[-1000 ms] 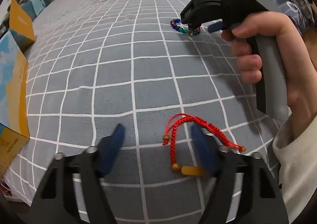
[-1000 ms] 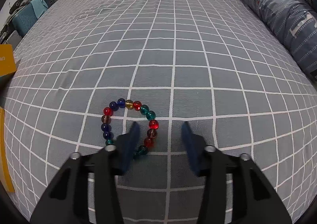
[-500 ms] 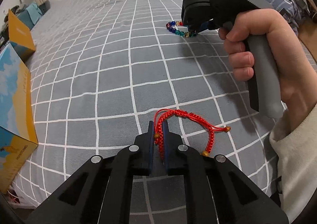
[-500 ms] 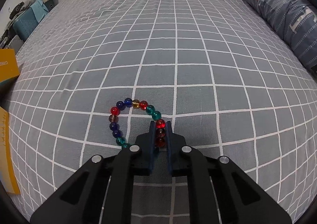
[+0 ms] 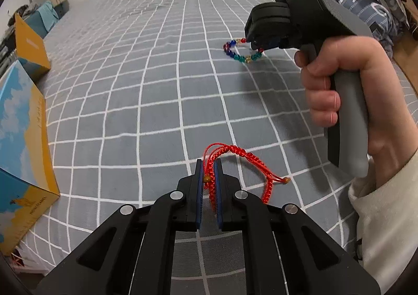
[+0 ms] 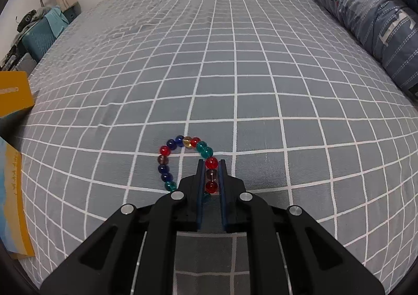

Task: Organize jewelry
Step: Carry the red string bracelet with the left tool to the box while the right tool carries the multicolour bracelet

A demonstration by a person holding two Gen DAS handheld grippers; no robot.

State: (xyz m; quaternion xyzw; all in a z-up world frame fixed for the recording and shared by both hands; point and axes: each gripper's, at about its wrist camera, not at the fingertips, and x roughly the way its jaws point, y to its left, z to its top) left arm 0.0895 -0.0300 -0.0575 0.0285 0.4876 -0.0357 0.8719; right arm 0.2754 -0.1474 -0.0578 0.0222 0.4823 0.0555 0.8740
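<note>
A red braided cord bracelet (image 5: 235,154) lies on the grey checked bedspread (image 5: 156,101), with its near part pinched between the blue pads of my left gripper (image 5: 208,164), which is shut on it. A bracelet of coloured glass beads (image 6: 180,154) lies further up the bed; it also shows in the left wrist view (image 5: 240,56). My right gripper (image 6: 211,164) is shut on the bead bracelet's right side, with three beads between the pads. In the left wrist view the right gripper (image 5: 263,41) and the hand holding it sit at the right.
A blue and yellow box (image 5: 21,143) lies at the left edge of the bed, with a second yellow box (image 5: 28,44) behind it. A rolled blue patterned duvet (image 6: 365,15) runs along the right side. A lamp and clutter (image 6: 39,20) stand beyond the bed's far left.
Both grippers were open a second ago, each around its bracelet. They have closed on them. Both bracelets now seem lifted slightly from the bedspread.
</note>
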